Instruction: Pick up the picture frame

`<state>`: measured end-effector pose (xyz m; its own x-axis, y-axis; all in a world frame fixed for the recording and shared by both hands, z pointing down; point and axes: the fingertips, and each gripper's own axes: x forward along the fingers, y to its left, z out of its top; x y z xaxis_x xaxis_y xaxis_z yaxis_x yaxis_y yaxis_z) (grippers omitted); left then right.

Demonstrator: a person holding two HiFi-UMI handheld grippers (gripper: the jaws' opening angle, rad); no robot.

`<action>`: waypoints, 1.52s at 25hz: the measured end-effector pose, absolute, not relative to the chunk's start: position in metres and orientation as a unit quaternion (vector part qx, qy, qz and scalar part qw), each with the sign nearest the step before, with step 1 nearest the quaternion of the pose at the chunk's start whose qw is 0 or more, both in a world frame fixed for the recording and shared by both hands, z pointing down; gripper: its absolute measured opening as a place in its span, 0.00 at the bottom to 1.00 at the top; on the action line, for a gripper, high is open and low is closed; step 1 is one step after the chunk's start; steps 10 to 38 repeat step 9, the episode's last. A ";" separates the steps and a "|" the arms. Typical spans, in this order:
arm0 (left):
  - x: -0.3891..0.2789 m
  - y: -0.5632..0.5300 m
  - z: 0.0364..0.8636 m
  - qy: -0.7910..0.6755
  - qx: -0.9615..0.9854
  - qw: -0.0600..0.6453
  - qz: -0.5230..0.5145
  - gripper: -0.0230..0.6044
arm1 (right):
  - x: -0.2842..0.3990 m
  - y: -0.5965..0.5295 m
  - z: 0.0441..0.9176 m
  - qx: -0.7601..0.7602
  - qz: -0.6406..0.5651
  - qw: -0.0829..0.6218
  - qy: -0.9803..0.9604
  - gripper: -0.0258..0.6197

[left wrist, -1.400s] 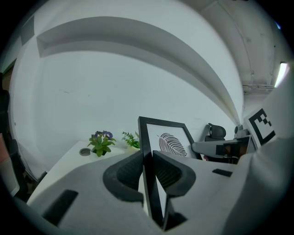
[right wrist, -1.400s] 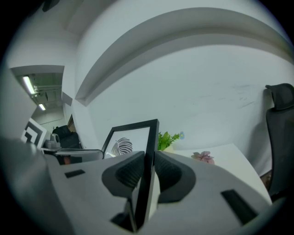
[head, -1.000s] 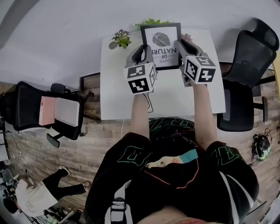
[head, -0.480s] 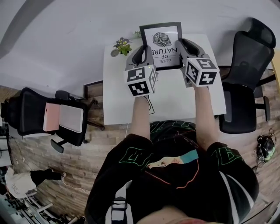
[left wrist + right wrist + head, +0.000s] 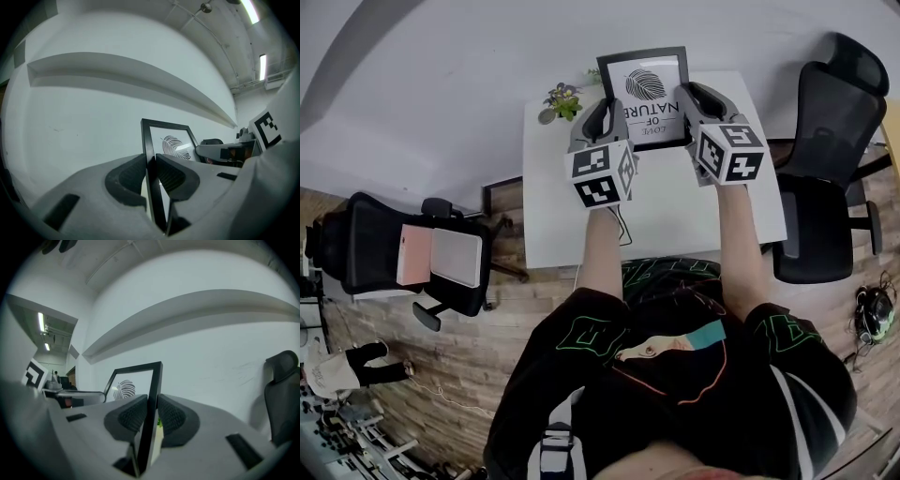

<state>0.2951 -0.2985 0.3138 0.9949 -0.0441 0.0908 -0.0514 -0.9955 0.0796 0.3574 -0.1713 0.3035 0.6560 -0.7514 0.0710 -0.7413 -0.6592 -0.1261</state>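
A black picture frame (image 5: pixel 645 94) with a leaf print and white mat hangs upright above the far part of the white table (image 5: pixel 656 220), held by both grippers. My left gripper (image 5: pixel 610 111) is shut on the frame's left bar (image 5: pixel 151 161), its dark pads pressing either side. My right gripper (image 5: pixel 686 97) is shut on the frame's right bar (image 5: pixel 153 404) in the same way. In the left gripper view the leaf print (image 5: pixel 174 144) shows behind the glass, and the other gripper (image 5: pixel 225 151) appears beyond it. Both grippers point level toward the white wall.
A small potted plant (image 5: pixel 562 97) stands at the table's far left corner. A black office chair (image 5: pixel 830 150) stands to the table's right; another chair (image 5: pixel 403 258) holding a pink and white box stands at the left. The wall lies close behind the frame.
Both grippers have lifted the picture frame up off the table, keeping their grip on its side bars. In the head view the frame covers more of the greenery behind it.
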 end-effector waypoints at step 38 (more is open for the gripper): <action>0.294 -0.297 0.315 -0.026 0.998 0.041 0.044 0.15 | 0.356 -0.170 0.305 -0.907 -0.058 0.040 0.415 0.16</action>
